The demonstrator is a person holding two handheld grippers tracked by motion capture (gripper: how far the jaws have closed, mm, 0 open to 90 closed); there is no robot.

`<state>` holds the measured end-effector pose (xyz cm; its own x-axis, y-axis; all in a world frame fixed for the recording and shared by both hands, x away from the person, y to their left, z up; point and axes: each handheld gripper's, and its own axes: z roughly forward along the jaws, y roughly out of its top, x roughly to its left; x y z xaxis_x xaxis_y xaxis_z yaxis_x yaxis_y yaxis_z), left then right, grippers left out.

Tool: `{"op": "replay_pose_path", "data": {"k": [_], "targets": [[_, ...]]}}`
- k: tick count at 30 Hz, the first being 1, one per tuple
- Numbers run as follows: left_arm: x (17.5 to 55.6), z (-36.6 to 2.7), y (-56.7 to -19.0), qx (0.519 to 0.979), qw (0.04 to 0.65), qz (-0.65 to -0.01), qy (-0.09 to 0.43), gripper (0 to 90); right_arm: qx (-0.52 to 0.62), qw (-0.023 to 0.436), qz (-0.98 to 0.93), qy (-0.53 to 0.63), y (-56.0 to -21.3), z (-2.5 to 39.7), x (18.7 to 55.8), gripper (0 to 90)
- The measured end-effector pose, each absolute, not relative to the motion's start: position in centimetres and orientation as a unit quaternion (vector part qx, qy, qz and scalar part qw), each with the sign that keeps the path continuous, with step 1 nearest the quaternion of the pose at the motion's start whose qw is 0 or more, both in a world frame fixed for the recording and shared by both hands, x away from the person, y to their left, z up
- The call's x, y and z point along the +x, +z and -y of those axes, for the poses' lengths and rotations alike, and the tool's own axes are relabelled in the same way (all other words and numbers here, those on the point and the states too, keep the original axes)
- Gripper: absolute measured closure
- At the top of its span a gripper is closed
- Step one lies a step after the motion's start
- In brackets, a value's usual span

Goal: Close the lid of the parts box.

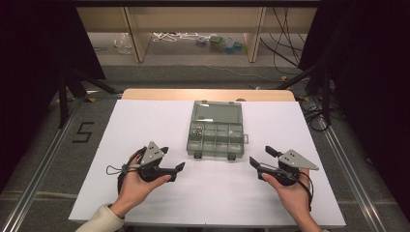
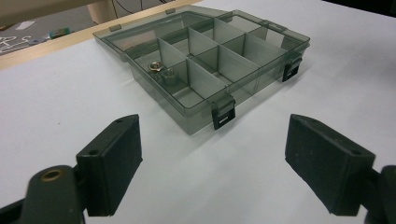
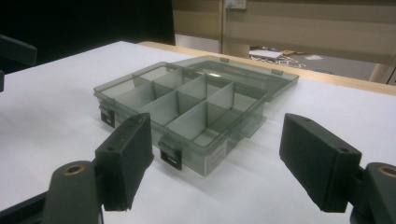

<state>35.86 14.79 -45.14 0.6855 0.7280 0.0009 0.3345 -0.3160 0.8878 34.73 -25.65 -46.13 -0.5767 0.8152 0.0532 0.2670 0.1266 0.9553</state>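
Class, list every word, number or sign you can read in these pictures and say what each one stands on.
"5": black mark on the grey floor left of the table.
Small white label on the smoky transparent plastic compartment box: too blurred to read.
Nothing else legible.

Box [image 1: 215, 129]: smoky clear plastic, glossy. Nuts [image 2: 161, 71]: shiny metal. Table [image 1: 145, 125]: matt white; wood edge at 12 o'clock.

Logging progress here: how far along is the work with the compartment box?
Done: the compartment box lies open, lid flat behind, nuts in one far corner compartment. In hand: nothing; left gripper and right gripper rest open beside it. Left: the other compartments look empty, lid unclosed.
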Motion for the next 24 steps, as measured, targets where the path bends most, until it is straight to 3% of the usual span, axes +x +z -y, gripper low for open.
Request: {"op": "replay_pose_path", "data": {"k": [9,24], "targets": [[35.8,-14.8,-45.2,0.789,0.474,-0.333,0.204,18.6,0.399,0.250,-0.707,0.527,-44.7,25.5,36.3,26.7],[36.0,-15.0,-45.3,0.791,0.472,-0.331,0.202,18.6,0.426,0.252,-0.735,0.463,-43.3,23.8,42.8,28.4]]}}
